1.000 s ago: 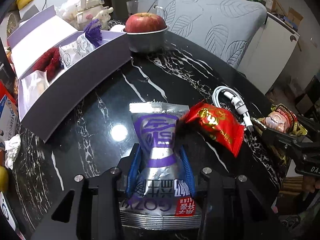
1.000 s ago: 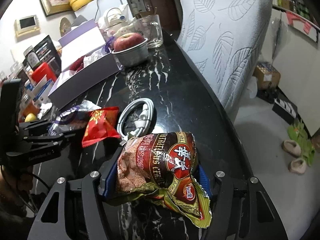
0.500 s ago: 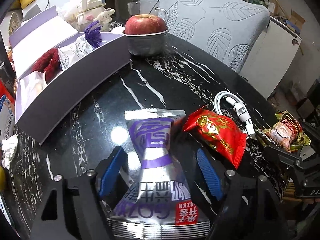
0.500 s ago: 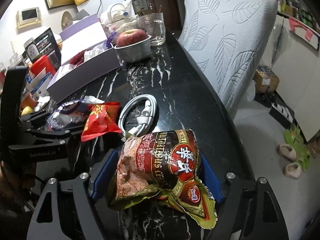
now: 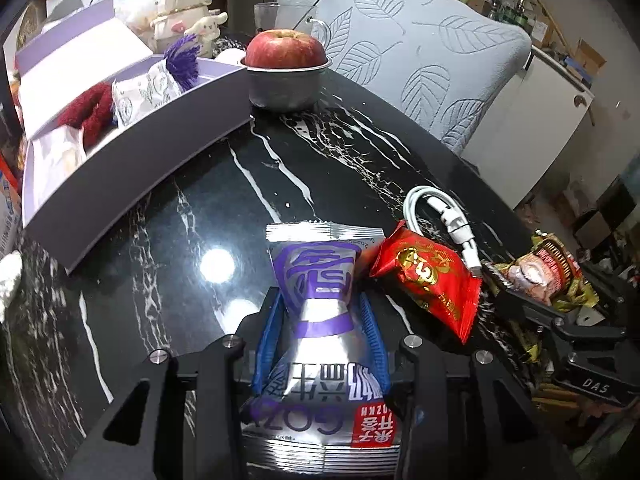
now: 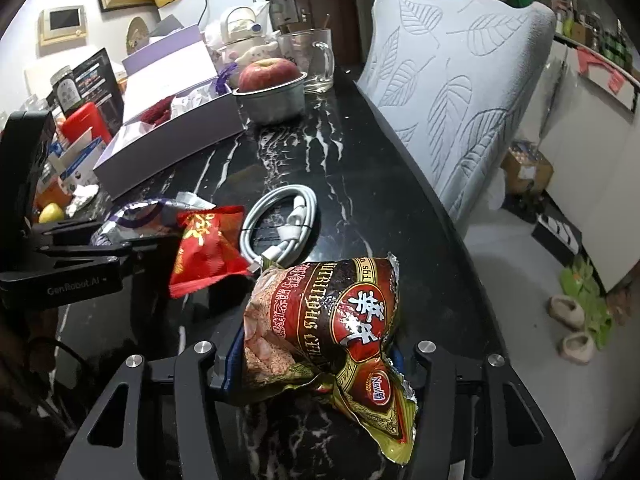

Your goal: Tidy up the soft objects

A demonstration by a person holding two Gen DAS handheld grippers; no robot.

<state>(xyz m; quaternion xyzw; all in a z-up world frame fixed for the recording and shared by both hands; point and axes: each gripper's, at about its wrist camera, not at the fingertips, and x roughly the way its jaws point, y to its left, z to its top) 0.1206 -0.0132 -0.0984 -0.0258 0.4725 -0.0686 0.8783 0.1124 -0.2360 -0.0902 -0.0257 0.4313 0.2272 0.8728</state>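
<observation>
Toward the far left corner of the black marbled desk (image 5: 168, 264), an open lilac box (image 5: 132, 156) is seen; a dark red fuzzy item (image 5: 90, 110), a white printed sachet (image 5: 146, 88) with a purple tassel (image 5: 182, 62), and a pale wrapped item at its near end are held in it. The box's left part is cut off by the frame. Just right of the box, a red apple (image 5: 285, 49) is seated in a small metal bowl (image 5: 284, 86), and a glass mug (image 6: 310, 60) is placed behind the bowl.

At the near edge, a silver and purple snack pouch (image 5: 316, 300) is pinched at its waist by the blue-padded jaws of the left gripper (image 5: 320, 336); its lower seam is partly hidden by the gripper body. A red snack packet (image 5: 430, 278) lies touching the pouch's right side. Just beyond the packet, a coiled white cable (image 5: 444, 216) is laid on the desk.

Farther right, near the desk's right edge, a brown cereal bag (image 6: 332, 320) is clamped by the jaws of the right gripper (image 6: 316, 354), with its crumpled lower end hanging over the gripper body. The pads are mostly covered by the bag. Whether the bag rests on the desk cannot be told.
</observation>
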